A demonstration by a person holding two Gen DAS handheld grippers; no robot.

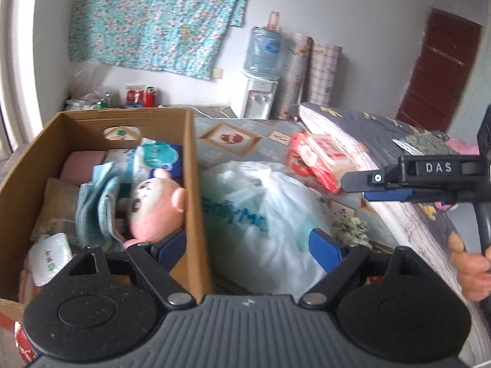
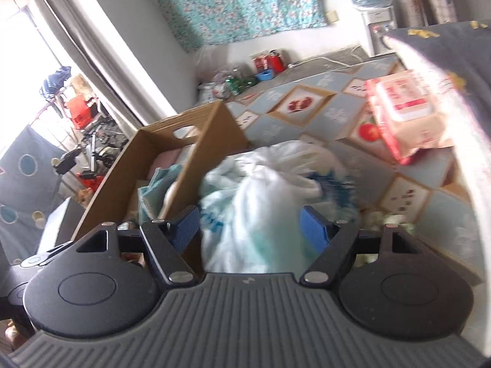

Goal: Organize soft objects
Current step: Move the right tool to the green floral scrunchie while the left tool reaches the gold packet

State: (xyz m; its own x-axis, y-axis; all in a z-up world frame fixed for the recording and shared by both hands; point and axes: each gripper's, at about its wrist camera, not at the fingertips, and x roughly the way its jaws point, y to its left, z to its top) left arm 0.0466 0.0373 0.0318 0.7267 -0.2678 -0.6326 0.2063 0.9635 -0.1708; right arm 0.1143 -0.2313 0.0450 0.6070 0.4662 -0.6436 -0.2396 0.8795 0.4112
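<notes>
Both tools released: left tool (image 1: 247, 247) and right tool (image 2: 248, 225) flank the white bag (image 1: 260, 211), beside the packed box (image 1: 190, 165), likely next in.

You can read "DAS" in white letters on the black body of the right gripper (image 1: 368, 184), seen from the left wrist. The white plastic bag (image 1: 260, 214) beside the cardboard box (image 1: 191, 184) carries blue lettering, only partly legible, roughly "amilyMa".

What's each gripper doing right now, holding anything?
Left gripper: open, holding nothing, over the white plastic bag.
Right gripper: open, holding nothing; the bag lies beyond its fingers.
</notes>
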